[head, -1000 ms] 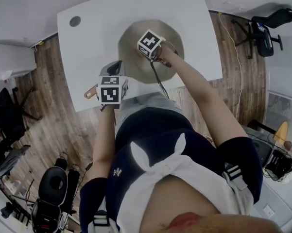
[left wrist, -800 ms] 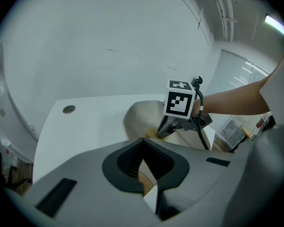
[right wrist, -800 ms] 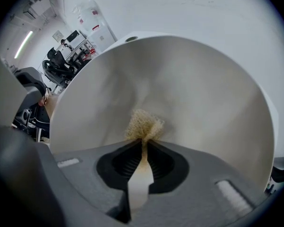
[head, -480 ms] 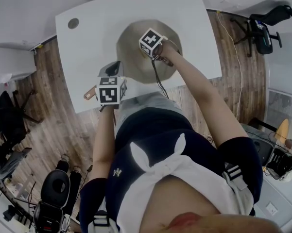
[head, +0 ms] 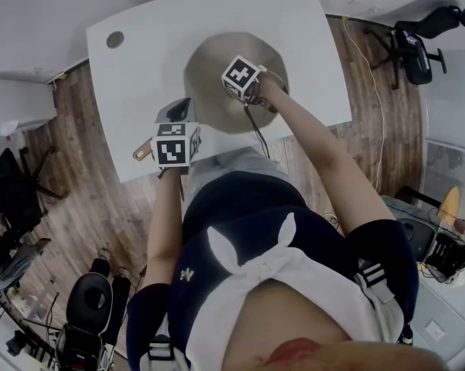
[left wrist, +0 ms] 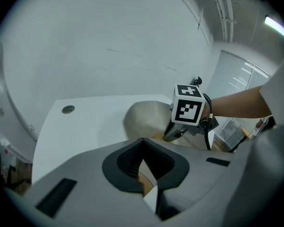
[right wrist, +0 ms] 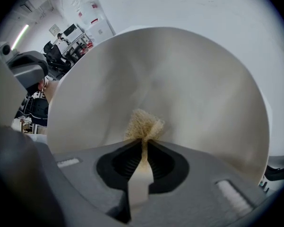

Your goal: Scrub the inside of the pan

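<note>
Right tongs [right wrist: 142, 145] clamped on tan mesh scrubbing pad [right wrist: 144, 124] inside wide beige metal pan [right wrist: 189, 89] at white table's [head: 139, 68] near edge, left tongs [left wrist: 142, 164] closed round its brown-tipped handle [head: 143, 150]: scrubbing apparently under way, next stroke wants firm contact.

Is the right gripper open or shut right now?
Shut. The right gripper pinches a tuft of tan mesh scrubber between its jaws, inside the round beige pan.

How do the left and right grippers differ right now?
The left gripper clamps the pan handle; the right gripper pinches a tan scrubber. The left gripper sits outside the pan; the right gripper is down inside it, scrubber toward the inner surface. Both are shut.
</note>
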Available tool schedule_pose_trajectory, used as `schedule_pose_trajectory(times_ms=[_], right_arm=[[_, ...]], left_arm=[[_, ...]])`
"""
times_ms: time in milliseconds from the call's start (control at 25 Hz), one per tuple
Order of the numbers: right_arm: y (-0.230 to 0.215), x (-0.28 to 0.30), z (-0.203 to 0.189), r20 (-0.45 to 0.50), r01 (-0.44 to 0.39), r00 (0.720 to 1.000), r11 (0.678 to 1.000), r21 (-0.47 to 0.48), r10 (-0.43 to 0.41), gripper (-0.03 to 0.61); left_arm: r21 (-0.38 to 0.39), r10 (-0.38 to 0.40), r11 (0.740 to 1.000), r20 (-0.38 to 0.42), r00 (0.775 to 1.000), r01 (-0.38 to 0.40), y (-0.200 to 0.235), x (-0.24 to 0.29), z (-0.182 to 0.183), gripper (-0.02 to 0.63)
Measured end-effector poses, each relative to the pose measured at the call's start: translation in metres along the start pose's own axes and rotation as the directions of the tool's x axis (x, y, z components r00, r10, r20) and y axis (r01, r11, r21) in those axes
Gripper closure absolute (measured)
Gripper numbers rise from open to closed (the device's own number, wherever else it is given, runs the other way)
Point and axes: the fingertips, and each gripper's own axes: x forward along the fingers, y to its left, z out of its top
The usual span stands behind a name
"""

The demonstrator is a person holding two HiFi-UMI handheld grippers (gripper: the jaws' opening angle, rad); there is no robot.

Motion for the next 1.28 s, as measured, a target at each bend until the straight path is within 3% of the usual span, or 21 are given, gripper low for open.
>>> schedule_pose_trajectory(times_ms=[280, 440, 520, 600, 760, 840, 960, 1040, 1120, 1280], right_arm=[[0.008, -0.006, 0.001, 0.021, -0.004, 1.000, 1.000, -0.030, 0.005, 0.534], [0.013, -0.027, 0.008, 0.134, -0.003, 0.991, 1.000, 0.013, 0.001, 0.491], [0.012, -0.047, 0.015, 0.244, 0.024, 0.969, 0.998, 0.058, -0.037, 0.491], [0.012, -0.071, 0.023, 0.379, 0.043, 0.922, 0.994, 0.104, -0.079, 0.492], [0.031, -0.116, 0.037, 0.622, -0.020, 0.778, 0.987, 0.157, -0.084, 0.503], [0.048, -0.136, 0.039, 0.706, -0.094, 0.705, 0.978, 0.187, -0.068, 0.578], [0.074, -0.162, 0.036, 0.801, -0.202, 0.597, 0.960, 0.192, -0.034, 0.578], [0.085, -0.176, 0.032, 0.845, -0.207, 0.532, 0.961, 0.185, -0.048, 0.578], [0.091, -0.185, 0.027, 0.866, -0.173, 0.493, 0.966, 0.190, -0.082, 0.579], [0.101, -0.194, 0.020, 0.877, -0.117, 0.463, 0.972, 0.206, -0.130, 0.580]], left_arm=[[-0.002, -0.009, 1.000, 0.000, 1.000, 0.009, -0.001, -0.001, 0.001, 0.614], [-0.034, -0.031, 0.999, 0.010, 0.999, 0.031, 0.001, -0.002, 0.002, 0.614], [-0.066, -0.055, 0.996, 0.023, 0.998, 0.056, -0.001, -0.005, 0.004, 0.614], [-0.098, -0.086, 0.991, 0.045, 0.995, 0.090, -0.007, -0.009, 0.008, 0.614], [-0.101, -0.142, 0.983, 0.101, 0.985, 0.152, -0.021, -0.016, 0.020, 0.614], [-0.099, -0.180, 0.976, 0.138, 0.974, 0.195, -0.031, -0.021, 0.028, 0.614], [-0.104, -0.229, 0.962, 0.196, 0.954, 0.252, -0.046, -0.031, 0.040, 0.614], [-0.101, -0.244, 0.957, 0.229, 0.942, 0.272, -0.054, -0.038, 0.047, 0.614], [-0.096, -0.251, 0.955, 0.250, 0.935, 0.282, -0.059, -0.044, 0.052, 0.614], [-0.069, -0.262, 0.955, 0.262, 0.929, 0.289, -0.067, -0.053, 0.053, 0.614]])
